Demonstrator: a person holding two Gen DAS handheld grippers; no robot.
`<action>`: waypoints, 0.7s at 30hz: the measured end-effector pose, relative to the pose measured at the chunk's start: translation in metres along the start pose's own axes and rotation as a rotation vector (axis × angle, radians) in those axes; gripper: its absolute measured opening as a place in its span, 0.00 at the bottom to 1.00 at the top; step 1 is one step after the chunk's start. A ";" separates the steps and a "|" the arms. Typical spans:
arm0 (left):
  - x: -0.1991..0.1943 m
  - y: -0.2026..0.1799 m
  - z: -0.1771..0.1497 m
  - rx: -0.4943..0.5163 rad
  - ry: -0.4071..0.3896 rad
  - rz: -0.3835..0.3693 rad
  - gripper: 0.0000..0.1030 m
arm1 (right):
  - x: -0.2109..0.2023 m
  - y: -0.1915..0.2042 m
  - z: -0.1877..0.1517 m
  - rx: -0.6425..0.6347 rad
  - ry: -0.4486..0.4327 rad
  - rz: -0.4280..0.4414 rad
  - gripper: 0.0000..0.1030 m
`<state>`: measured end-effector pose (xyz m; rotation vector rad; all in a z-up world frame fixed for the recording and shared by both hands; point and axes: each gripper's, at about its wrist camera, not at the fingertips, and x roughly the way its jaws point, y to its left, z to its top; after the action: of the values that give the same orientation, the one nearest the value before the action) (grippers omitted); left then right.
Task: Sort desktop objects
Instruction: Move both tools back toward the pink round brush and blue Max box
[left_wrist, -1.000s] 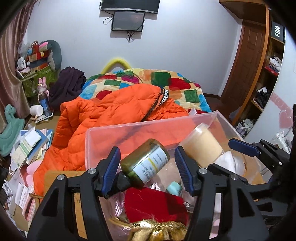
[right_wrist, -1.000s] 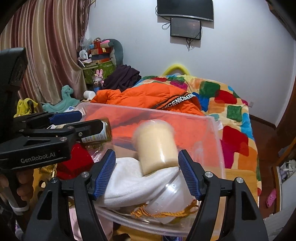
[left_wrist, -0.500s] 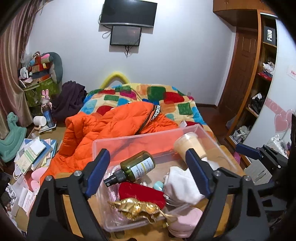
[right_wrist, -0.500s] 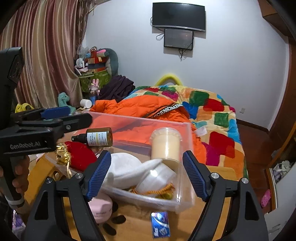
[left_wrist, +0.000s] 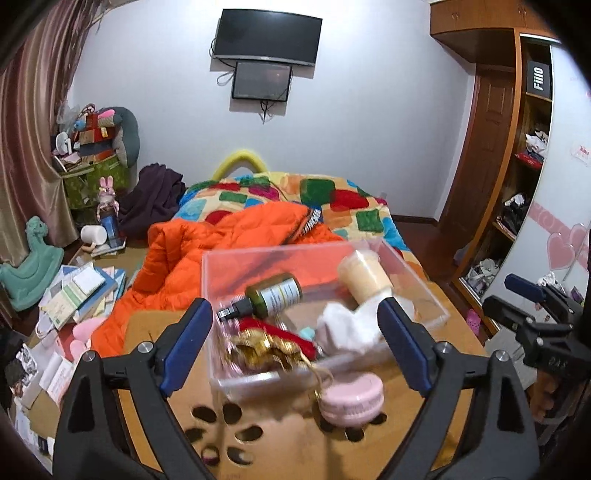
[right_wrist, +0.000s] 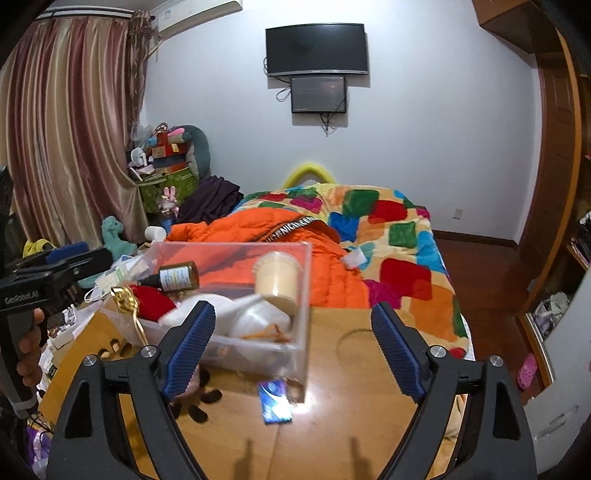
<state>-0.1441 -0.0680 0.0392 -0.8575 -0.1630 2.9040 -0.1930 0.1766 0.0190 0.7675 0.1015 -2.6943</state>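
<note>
Left wrist, clear bin (left_wrist: 417, 275), bottle (left_wrist: 271, 295), jar (left_wrist: 364, 273)

Left tool (left_wrist: 295, 345) – black frame, blue ribbed pads, silver screws, right tool (right_wrist: 293, 345) alike – white "GenRobot.AI" lettering

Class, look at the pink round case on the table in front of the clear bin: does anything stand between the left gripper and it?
Nothing visible blocks it. The pink round case lies just ahead of the open left gripper, outside the clear bin; only a gold ribbon dangles beside it.
</note>
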 end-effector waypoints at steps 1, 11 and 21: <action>0.001 -0.002 -0.004 0.005 0.010 0.001 0.89 | -0.001 -0.001 -0.003 0.000 0.005 -0.006 0.82; 0.016 -0.029 -0.045 0.037 0.103 -0.008 0.89 | 0.007 -0.029 -0.048 0.062 0.085 -0.025 0.82; 0.034 -0.045 -0.077 0.002 0.183 -0.020 0.89 | 0.017 -0.028 -0.074 0.038 0.133 0.016 0.82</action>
<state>-0.1272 -0.0130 -0.0377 -1.1072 -0.1513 2.7874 -0.1792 0.2096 -0.0540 0.9547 0.0763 -2.6356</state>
